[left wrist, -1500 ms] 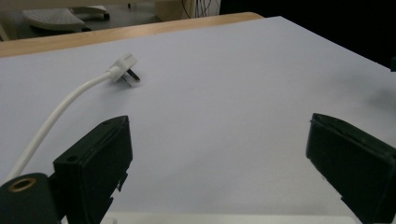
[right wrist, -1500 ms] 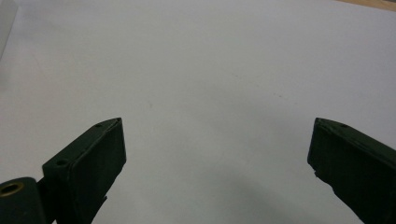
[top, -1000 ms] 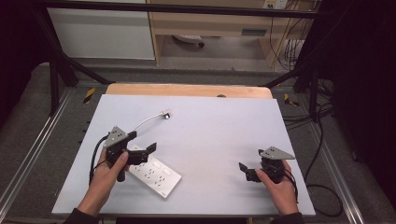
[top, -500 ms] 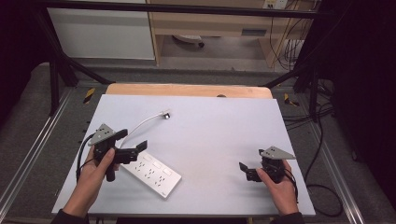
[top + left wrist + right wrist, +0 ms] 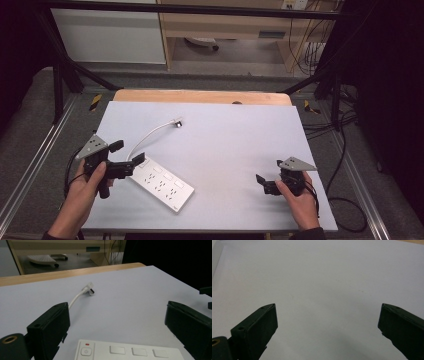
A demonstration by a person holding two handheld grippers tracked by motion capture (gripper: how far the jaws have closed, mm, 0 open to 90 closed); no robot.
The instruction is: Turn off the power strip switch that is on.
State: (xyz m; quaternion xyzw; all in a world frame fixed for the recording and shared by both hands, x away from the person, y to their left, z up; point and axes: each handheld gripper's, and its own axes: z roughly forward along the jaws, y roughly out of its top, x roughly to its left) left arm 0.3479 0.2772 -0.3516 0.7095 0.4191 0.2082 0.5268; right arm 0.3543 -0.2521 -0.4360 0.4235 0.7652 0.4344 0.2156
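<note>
A white power strip [image 5: 161, 183] lies at an angle on the pale table sheet [image 5: 225, 145], at the front left. Its white cable [image 5: 145, 136] curves back to a white plug [image 5: 177, 122] lying on the sheet. My left gripper [image 5: 128, 153] is held open just left of the strip's near end, with nothing between its jaws. In the left gripper view the strip's switch end [image 5: 130, 352] sits low between the open jaws of that gripper [image 5: 117, 308], and the plug [image 5: 89, 288] lies farther off. At the front right my right gripper [image 5: 264, 184] is open over bare sheet [image 5: 327, 277].
A wooden table edge [image 5: 200, 96] runs along the back of the sheet. Metal rails [image 5: 30, 170] flank both sides. Black cables [image 5: 345, 210] hang off the right. A cabinet and a shelf unit [image 5: 225, 25] stand behind the table.
My left gripper has drawn back to the left, off the power strip's end. The strip and the right gripper have stayed where they were.
</note>
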